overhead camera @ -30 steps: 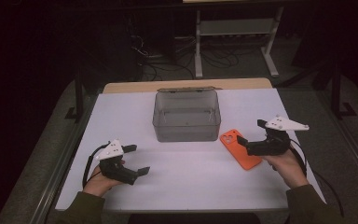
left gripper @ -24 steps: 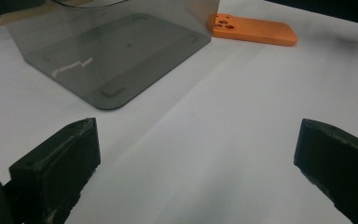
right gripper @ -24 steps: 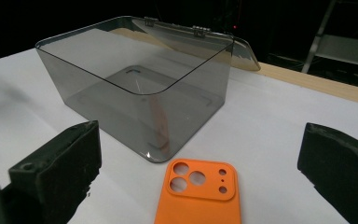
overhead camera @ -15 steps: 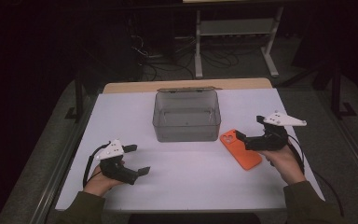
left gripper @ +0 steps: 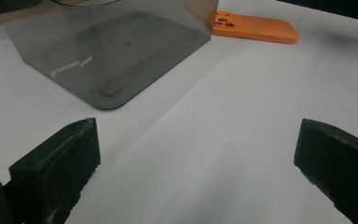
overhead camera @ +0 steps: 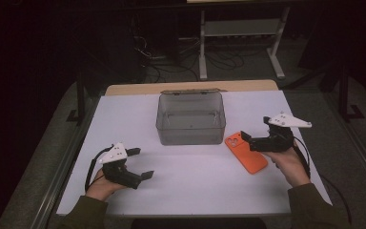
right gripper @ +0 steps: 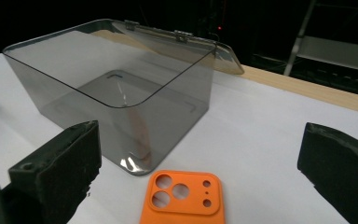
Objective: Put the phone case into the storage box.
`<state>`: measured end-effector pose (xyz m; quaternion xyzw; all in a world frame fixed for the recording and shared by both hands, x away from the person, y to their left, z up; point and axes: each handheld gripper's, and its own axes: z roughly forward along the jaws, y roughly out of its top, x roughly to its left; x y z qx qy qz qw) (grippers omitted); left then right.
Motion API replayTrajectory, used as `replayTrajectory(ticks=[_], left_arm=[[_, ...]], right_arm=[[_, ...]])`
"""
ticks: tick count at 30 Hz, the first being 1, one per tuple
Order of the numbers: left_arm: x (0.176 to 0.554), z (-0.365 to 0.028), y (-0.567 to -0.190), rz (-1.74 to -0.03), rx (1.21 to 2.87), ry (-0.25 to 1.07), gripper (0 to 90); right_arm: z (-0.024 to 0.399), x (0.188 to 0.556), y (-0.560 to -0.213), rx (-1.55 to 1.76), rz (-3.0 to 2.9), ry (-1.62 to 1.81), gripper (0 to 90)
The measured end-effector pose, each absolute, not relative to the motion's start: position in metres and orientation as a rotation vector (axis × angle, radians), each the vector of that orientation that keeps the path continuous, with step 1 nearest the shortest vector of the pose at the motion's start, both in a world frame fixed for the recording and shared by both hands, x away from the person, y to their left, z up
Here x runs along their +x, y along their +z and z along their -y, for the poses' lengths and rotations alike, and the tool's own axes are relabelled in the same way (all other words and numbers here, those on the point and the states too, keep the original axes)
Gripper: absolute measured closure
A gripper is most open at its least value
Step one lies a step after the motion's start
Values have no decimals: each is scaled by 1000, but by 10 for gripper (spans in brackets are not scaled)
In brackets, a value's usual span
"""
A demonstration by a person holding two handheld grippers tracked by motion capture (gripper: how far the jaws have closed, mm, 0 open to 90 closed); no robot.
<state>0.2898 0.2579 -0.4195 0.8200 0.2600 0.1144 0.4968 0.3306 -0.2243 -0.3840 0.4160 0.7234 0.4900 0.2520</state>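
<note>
Jaws on the right gripper (overhead camera: 246, 141) stand wide apart and grip nothing, poised over the camera end of the orange phone case (overhead camera: 246, 153); in the right gripper view that case (right gripper: 182, 198) lies flat between and just ahead of the two black jaws, its lens cut-outs facing up. Compared with a second ago, this gripper has slid forward and down along the case toward its upper end, which reads as lining up for a pinch rather than a grasp already made. Whether a jaw tip touches the case yet is hard to tell from above. The case rests on the white table (overhead camera: 195, 176), just beside the front right corner of the clear grey box (overhead camera: 190, 119), which sits open with its hinged lid folded back and nothing inside. That open box looks the likely place for the case, so the next move probably calls for closing on the short end and lifting it over the near wall. Farther off, the left gripper (overhead camera: 140, 163) rests low near the table's front left, jaws likewise released and unmoved since earlier, well apart from both things.
</note>
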Motion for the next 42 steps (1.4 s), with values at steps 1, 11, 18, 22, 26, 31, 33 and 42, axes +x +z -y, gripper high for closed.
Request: replayTrajectory(ticks=[1,11,18,22,26,31,33,42], left_arm=[[290,-258,-419,-631,1986,277,0],[290,-258,-420,-630,1986,279,0],[289,-257,-419,-622,1976,272,0],[289,-257,-418,-622,1970,275,0],[289,-257,-418,-624,1970,277,0],[289,-257,-418,-622,1970,277,0],[289,-257,-418,-621,1970,276,0],[289,-257,-418,-619,1969,279,0]], right_arm=[[225,331,-384,1137,-1966,1325,0],[227,331,-385,1156,-1953,1295,0],[227,330,-384,1150,-1955,1304,0],[227,331,-384,1150,-1965,1300,0],[226,331,-385,1149,-1977,1291,0],[225,331,-385,1151,-1990,1273,0],[225,332,-385,1152,-1998,1263,0],[224,333,-388,1168,-2034,1226,0]])
